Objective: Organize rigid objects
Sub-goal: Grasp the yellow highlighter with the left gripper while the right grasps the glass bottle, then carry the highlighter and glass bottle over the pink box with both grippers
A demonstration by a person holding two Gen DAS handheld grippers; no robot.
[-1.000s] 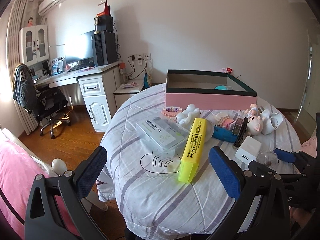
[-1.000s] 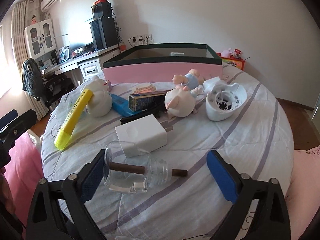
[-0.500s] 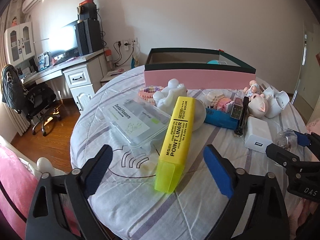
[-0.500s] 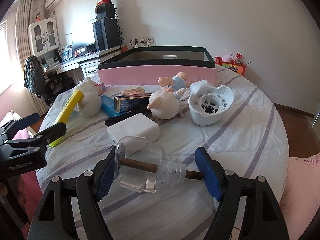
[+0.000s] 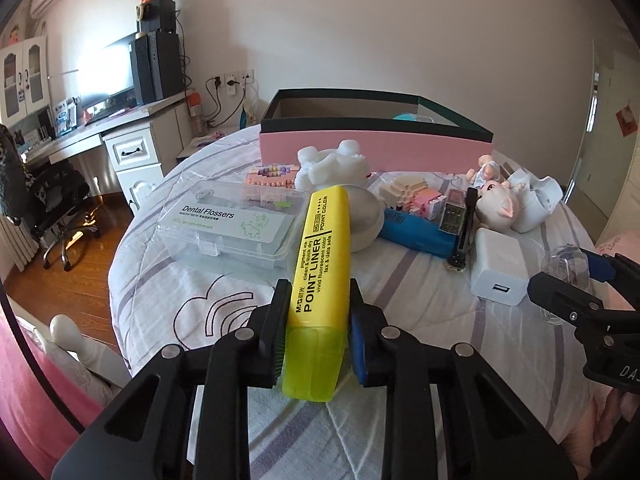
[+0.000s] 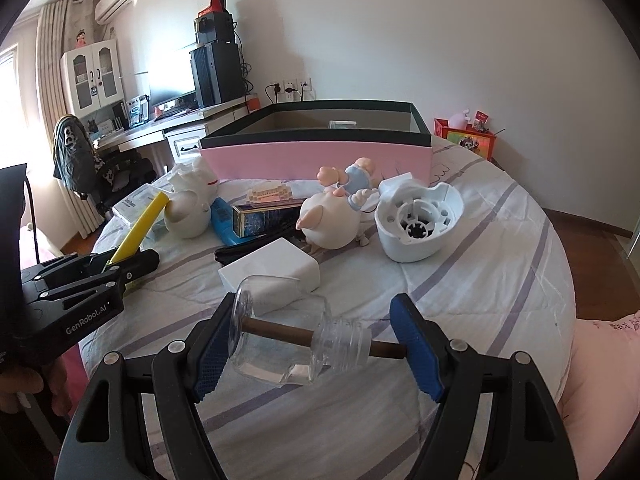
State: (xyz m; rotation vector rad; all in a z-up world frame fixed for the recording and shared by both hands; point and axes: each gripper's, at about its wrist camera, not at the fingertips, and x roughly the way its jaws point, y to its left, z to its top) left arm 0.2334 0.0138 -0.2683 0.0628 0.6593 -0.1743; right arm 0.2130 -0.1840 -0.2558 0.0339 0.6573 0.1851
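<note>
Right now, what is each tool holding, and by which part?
Left tool: yellow highlighter, near its translucent cap end. Right tool: open around the glass bottle, not gripping.

My left gripper (image 5: 318, 322) is clamped on the yellow highlighter (image 5: 318, 264), pads on both sides near its translucent cap end. Its far tip leans on a white figurine (image 5: 340, 168), beside the dental flossers box (image 5: 228, 226). Pink box (image 5: 374, 148) sits behind; right gripper (image 5: 576, 292) at right edge.

Toy clutter (image 5: 420, 216) before open pink box (image 5: 372, 146)
</note>
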